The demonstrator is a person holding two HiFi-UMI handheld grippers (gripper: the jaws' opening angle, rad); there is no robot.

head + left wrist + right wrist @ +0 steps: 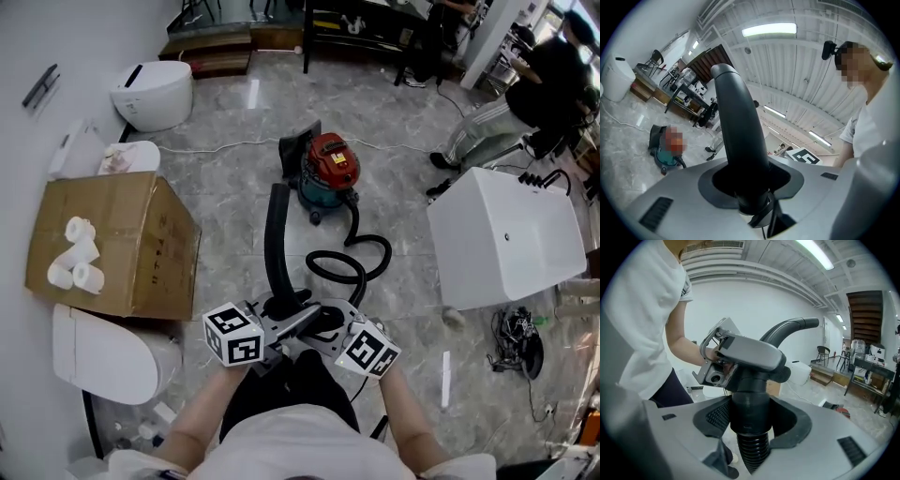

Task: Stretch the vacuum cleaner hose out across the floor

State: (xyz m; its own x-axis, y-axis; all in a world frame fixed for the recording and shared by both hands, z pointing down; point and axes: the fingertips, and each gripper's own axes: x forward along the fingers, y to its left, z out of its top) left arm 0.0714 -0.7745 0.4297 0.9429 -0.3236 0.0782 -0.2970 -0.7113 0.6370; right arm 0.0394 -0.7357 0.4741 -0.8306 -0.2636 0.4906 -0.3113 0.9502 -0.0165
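The floor (234,122) is viewed steeply from the head. The hose (277,239) is seen close up in both gripper views and is shared by all three.

hose: black ribbed plastic vacuum hose (355,217) | lie: one loose loop on the grey floor, far end at the red-and-teal canister vacuum cleaner (328,171) | near end: rigid curved black tube (277,234), lifted, steeply tilted

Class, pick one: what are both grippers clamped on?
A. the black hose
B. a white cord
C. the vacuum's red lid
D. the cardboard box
A: the gripper views show the left gripper and the right gripper each closed round the hose.
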